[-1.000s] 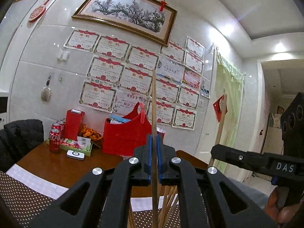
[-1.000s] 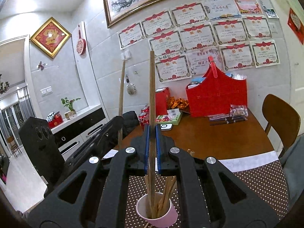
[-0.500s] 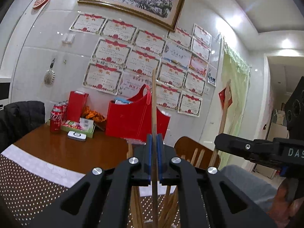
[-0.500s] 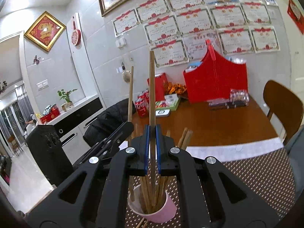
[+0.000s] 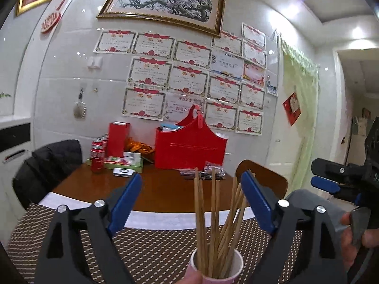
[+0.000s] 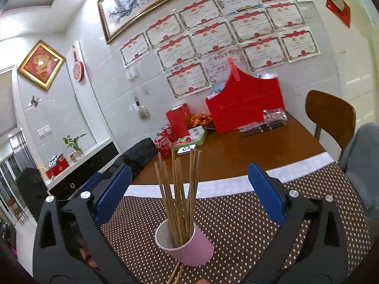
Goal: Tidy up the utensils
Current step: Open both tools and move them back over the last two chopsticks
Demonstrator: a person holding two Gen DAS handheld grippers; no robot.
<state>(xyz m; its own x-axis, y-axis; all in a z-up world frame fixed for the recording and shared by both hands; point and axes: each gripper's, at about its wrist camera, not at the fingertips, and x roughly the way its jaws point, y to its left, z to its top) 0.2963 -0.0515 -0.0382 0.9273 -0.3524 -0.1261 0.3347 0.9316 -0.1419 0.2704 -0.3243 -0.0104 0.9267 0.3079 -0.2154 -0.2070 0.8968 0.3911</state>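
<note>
1. The cup (image 5: 216, 268) is cut off by the bottom edge in the left wrist view, so no idea what its base sits on.
2. Chopsticks (image 6: 176, 273) lying under the cup run off the frame bottom in the right wrist view.
3. Text on the certificates (image 5: 150, 72) behind the cup is too small to read.
4. Packets (image 6: 274, 116) past the cup are blurry.

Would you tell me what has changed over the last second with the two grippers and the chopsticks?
Both the left gripper and the right gripper have just opened wide, each letting go of the single chopstick it was pinching upright. Those sticks now stand with the other chopsticks in the pink cup. The cup stayed on the dotted mat.
</note>
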